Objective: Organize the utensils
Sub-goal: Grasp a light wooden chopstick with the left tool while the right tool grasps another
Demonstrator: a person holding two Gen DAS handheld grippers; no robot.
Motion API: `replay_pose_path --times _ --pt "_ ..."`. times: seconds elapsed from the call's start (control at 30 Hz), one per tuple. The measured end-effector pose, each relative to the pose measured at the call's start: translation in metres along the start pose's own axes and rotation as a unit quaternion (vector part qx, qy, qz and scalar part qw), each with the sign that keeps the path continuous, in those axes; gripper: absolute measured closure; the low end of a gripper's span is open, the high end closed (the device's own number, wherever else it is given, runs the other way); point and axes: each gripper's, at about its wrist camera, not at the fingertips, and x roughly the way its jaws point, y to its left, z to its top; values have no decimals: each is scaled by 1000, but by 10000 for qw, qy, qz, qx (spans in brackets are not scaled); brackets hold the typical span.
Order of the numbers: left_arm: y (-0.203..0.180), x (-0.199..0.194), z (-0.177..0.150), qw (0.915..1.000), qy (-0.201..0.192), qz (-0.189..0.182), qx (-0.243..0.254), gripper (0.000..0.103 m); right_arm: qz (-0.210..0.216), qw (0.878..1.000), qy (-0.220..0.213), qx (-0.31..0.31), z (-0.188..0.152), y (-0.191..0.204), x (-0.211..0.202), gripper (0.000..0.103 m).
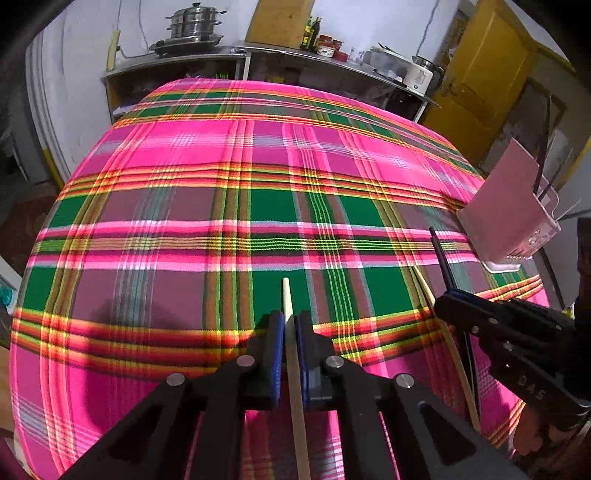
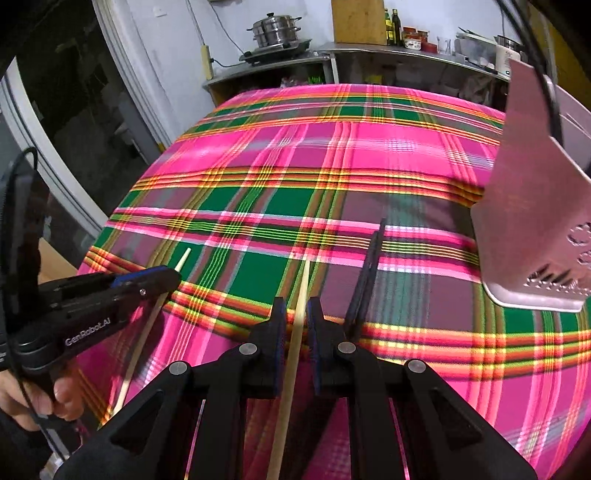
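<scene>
My left gripper (image 1: 290,325) is shut on a pale wooden chopstick (image 1: 287,295) whose tip points forward over the plaid tablecloth; it also shows in the right wrist view (image 2: 164,275). My right gripper (image 2: 296,312) has a second pale chopstick (image 2: 303,284) between its nearly closed fingers; from the left wrist view the right gripper (image 1: 448,301) sits by that chopstick (image 1: 424,286). A pair of black chopsticks (image 2: 371,258) lies on the cloth just right of it. A pink utensil holder (image 2: 535,206) stands at the right.
The table is covered by a pink and green plaid cloth (image 1: 221,206). Behind it a metal shelf carries a steel steamer pot (image 1: 194,22), bottles (image 1: 310,33) and a rice cooker (image 1: 419,75). A yellow door (image 1: 484,81) is at the back right.
</scene>
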Motion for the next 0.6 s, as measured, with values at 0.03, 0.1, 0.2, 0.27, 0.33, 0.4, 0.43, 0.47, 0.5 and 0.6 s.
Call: replay_pose_path --times 0.03,0.1,0.2,0.27,0.33,0.4,0.43,0.47,0.5,0.6 --pt "-1 0 0 10000 -6 22 50 96 -35 10000 45 -7 1 0 3 91" --pt "-4 1 0 9998 -24 79 178 96 -104 9998 149 -25 2 0 10 91" --pt "-8 2 0 9992 -24 171 355 96 -197 9996 166 -152 3 5 13 92" --pt "-10 3 1 9987 -11 225 456 96 -268 9991 210 -233 5 10 16 92" --pt "-11 4 2 9983 -7 258 523 96 -308 9988 262 -264 8 12 19 92" --pt "-13 5 3 9980 -3 282 568 96 -328 9985 305 -307 11 13 20 92" --pt "-14 6 4 9978 0 293 595 96 -351 9984 313 -327 11 14 21 93" --pt "-14 6 4 9977 1 296 603 96 -372 9982 317 -343 11 14 21 95" --pt "-13 6 4 9977 9 310 599 96 -365 9982 326 -334 12 14 21 95" --pt "-11 5 6 9983 65 246 526 97 -254 9988 366 -212 14 11 20 97"
